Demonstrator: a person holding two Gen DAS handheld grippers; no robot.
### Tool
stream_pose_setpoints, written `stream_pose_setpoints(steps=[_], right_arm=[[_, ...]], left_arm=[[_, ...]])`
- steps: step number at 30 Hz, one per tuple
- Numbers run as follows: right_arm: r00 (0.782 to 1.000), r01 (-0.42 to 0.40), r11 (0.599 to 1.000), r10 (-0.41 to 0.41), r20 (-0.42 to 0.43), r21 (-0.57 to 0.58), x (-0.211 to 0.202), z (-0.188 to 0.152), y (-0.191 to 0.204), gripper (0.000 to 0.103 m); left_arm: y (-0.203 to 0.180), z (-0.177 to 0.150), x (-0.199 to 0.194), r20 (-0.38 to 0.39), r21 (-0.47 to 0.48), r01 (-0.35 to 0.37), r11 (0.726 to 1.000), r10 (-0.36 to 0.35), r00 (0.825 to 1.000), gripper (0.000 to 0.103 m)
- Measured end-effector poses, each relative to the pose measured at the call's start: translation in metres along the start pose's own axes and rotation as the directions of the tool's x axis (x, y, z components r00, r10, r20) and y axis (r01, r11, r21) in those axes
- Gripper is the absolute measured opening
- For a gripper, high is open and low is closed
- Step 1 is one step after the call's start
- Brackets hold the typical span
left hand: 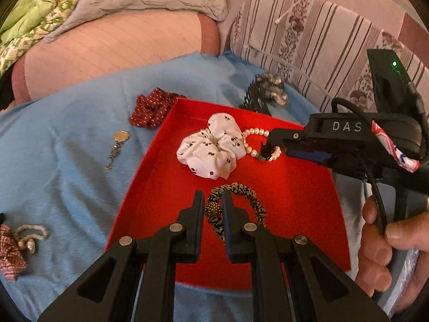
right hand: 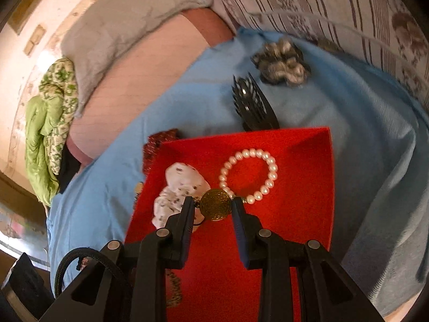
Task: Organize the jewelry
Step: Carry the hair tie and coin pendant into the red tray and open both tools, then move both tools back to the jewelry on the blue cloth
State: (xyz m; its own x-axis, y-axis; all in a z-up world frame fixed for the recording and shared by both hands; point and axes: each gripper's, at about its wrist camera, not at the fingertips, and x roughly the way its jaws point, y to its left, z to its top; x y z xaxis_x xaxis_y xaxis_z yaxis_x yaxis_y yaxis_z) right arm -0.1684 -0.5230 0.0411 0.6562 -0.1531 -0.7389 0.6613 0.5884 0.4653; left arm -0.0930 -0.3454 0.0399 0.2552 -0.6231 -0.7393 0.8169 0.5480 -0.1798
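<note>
Left gripper [left hand: 213, 201] angled down over the red tray [left hand: 295, 201], jaws pinching a leopard-print hair tie [left hand: 241, 196] with a gold bead. Right gripper [right hand: 211, 209] also tilted down, gripped by a hand [left hand: 388, 247], its jaws clamped on the bronze disc pendant [right hand: 215, 205] of a pearl bracelet [right hand: 249, 174] above the tray. White scrunchie [left hand: 211, 150] lies in the tray beside the bracelet.

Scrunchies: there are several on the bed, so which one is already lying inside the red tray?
The white scrunchie with small dark cherry prints. It lies in the red tray beside the pearl bracelet; the dark red scrunchie sits outside on the blue blanket.
</note>
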Motion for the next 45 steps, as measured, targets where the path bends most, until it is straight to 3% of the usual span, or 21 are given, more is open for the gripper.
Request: stream_pose_setpoints(steps=[20,25,32,35,40,45], right_arm=[[0.997,0.050,0.999,-0.050,-0.065,0.001,0.029,-0.004,0.004,0.032],[0.997,0.052,0.999,-0.052,-0.054,-0.001,0.025,-0.003,0.005,0.032],[0.998,0.057,0.998,-0.057,-0.018,-0.003,0.018,-0.001,0.006,0.033],[1.000,0.019,1.000,-0.019,0.014,-0.010,0.012,0.001,0.011,0.033],[0.996,-0.015,0.993,0.025,0.084,-0.120,-0.001,-0.003,0.044,0.033],[0.994,-0.048,0.981,0.066,0.087,-0.189,0.000,-0.013,0.074,0.033]], left_arm=[[0.007,0.001,0.022,-0.040,-0.004,-0.063,0.998,0.063,0.997,0.013],[0.006,0.002,0.018,-0.034,0.004,-0.068,0.998,0.069,0.997,0.031],[0.006,0.007,0.000,0.002,0.019,-0.081,0.997,0.081,0.997,0.031],[0.009,0.006,-0.015,0.027,0.019,-0.088,0.996,0.087,0.996,0.031],[0.023,0.002,-0.043,0.065,0.009,-0.114,0.993,0.113,0.991,0.031],[0.045,-0.003,-0.070,0.089,-0.013,-0.144,0.990,0.144,0.986,0.031]])
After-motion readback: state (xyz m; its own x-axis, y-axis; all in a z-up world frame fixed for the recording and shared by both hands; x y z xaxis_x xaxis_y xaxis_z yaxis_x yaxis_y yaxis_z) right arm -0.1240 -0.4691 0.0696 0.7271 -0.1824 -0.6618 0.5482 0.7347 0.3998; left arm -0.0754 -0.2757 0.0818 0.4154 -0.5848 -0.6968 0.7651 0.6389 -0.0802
